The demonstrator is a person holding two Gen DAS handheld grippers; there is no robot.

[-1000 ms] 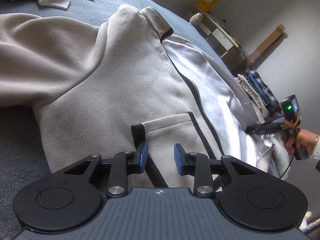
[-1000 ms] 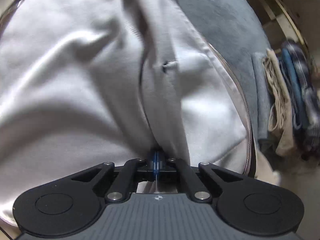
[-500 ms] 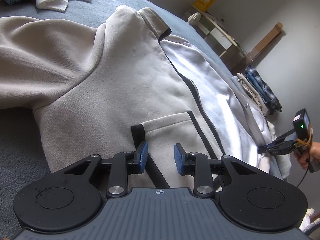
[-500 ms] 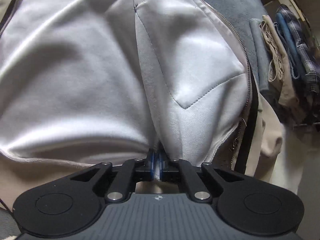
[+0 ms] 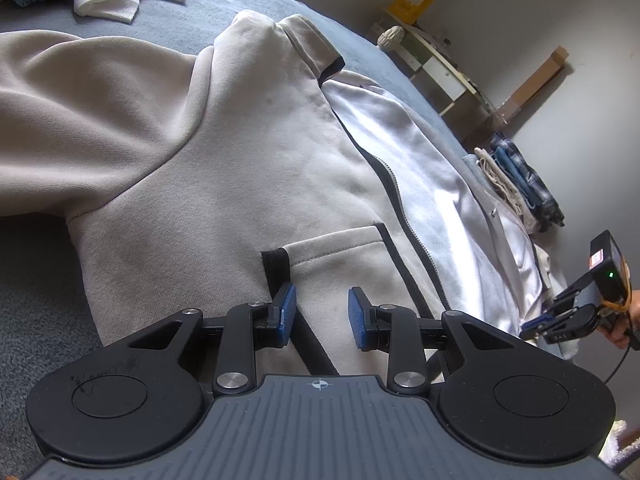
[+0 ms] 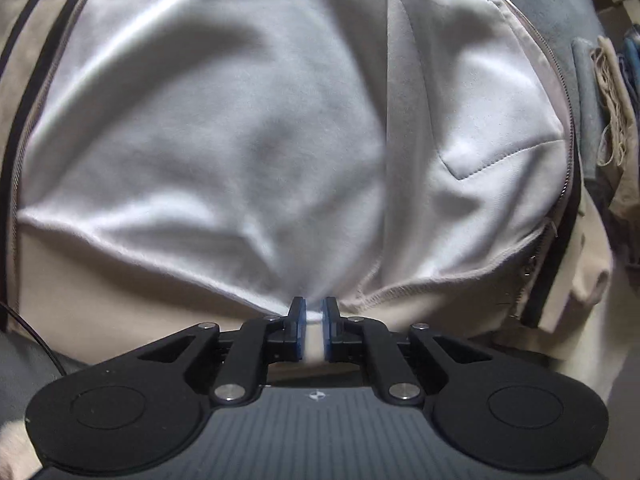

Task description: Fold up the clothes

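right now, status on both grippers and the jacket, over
Left gripper open, nothing held, over the beige jacket. Right gripper jaws just easing apart, white lining fold between them. Jacket spread unzipped, unfolded. Nothing in the way.

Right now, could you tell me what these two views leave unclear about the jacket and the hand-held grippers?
- Jacket hem, left wrist view: hidden behind the left hand-held gripper.
- Left sleeve end: cut off by the frame's left edge.
- Right hand-held gripper: its jaws have just been opening; lining sits between, grip uncertain.
- Folded stack: too small to identify.
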